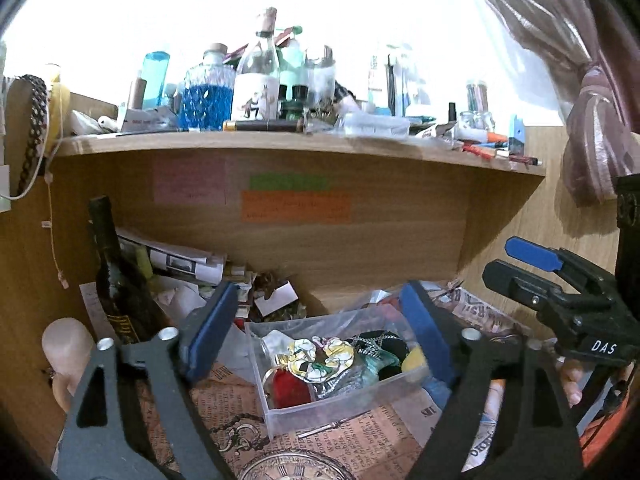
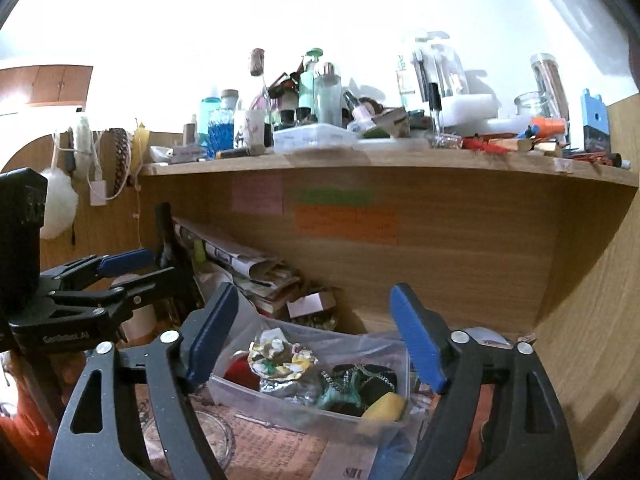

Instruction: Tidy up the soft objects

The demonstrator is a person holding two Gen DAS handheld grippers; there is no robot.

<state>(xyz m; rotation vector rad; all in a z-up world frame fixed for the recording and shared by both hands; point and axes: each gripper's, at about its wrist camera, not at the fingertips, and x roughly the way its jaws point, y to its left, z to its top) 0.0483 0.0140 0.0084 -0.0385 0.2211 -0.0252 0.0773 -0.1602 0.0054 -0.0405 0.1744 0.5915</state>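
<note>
On the newspaper-lined desk [image 1: 360, 436] I hold both claws spread over the clear bin [image 1: 340, 404] of scrunchies [image 1: 320, 356], the white pompom [image 2: 58, 208] visible only from my right wrist.

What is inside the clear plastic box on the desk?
The clear plastic box holds soft items: a red piece, a yellow-white patterned scrunchie, a dark item with chains, something teal and something yellow. What lies beneath them is covered.
</note>
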